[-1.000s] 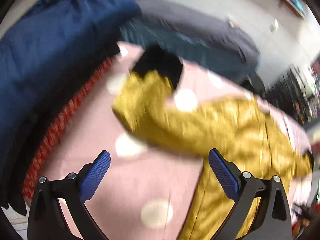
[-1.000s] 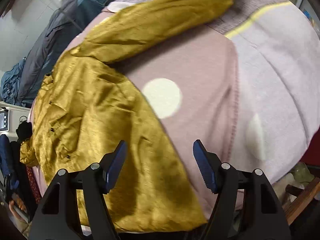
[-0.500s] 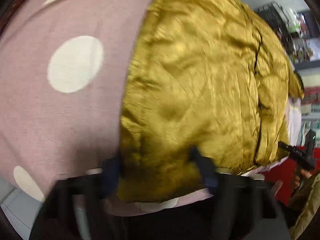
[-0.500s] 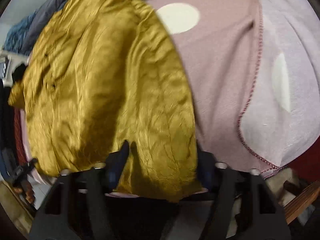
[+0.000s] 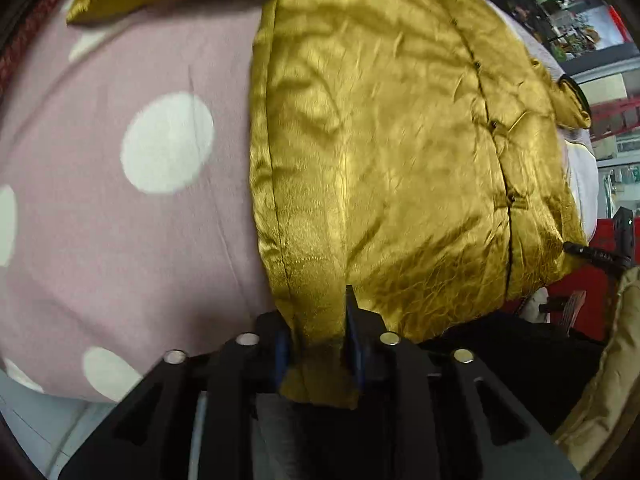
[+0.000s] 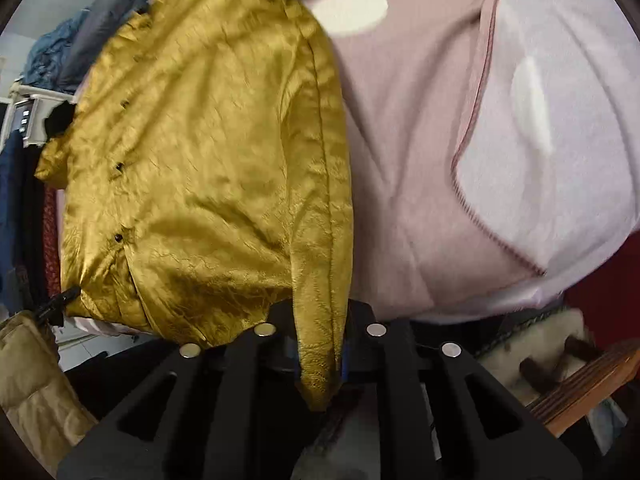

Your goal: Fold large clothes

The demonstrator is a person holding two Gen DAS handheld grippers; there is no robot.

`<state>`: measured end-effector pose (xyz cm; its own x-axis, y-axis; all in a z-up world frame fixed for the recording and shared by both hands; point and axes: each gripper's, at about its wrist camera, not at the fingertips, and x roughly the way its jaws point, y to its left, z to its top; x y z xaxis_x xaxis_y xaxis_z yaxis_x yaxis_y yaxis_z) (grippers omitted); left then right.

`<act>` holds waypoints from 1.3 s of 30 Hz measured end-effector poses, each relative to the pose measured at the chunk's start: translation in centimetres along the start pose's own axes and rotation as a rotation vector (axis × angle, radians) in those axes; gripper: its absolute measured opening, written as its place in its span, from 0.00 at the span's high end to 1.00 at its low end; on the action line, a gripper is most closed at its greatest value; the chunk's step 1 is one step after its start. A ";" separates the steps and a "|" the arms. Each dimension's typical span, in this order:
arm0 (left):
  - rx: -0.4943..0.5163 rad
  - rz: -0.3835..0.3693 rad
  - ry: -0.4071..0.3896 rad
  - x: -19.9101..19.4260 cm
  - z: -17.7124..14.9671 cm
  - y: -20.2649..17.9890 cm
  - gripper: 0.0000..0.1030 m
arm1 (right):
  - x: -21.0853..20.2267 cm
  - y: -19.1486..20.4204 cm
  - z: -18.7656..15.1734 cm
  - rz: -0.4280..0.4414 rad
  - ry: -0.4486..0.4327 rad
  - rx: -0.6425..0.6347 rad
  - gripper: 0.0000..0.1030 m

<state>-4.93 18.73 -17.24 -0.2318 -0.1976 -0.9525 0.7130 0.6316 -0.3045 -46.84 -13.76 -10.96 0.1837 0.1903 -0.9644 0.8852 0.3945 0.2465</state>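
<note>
Both grippers, left and right, wide apart a second ago, now clamped on the gold jacket's near hem corners atop the spotted pink blanket, ready for folding.

Pink blanket with white dots, lilac blanket beside it, beige quilted cloth, wooden frame

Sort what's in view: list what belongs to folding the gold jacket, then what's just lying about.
In the job:
gold jacket
left gripper, shut on the hem
right gripper, shut on the hem
pink dotted blanket under it

Just lying about:
dark blue clothes
tan padded coat
wooden furniture
</note>
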 end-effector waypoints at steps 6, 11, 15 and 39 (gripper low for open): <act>-0.056 0.111 -0.039 -2.1 0.1 2.7 0.33 | -1.2 -0.3 -0.9 -0.216 -0.027 0.013 0.39; -0.091 0.094 -0.241 -7.8 4.1 3.5 0.26 | -6.9 3.9 1.5 -0.254 -0.237 -0.057 0.38; 0.034 0.106 -0.256 -6.0 7.6 -0.7 0.25 | -5.2 10.8 3.5 -0.210 -0.236 -0.178 0.32; 0.228 0.327 -0.075 7.0 10.3 -8.9 0.05 | 8.4 14.4 6.2 -0.288 0.015 -0.269 0.06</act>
<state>-6.12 3.96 -21.26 0.0749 -0.0733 -0.9945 0.8717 0.4892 0.0296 -29.89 -12.02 -16.07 -0.0638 0.0499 -0.9967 0.7555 0.6549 -0.0156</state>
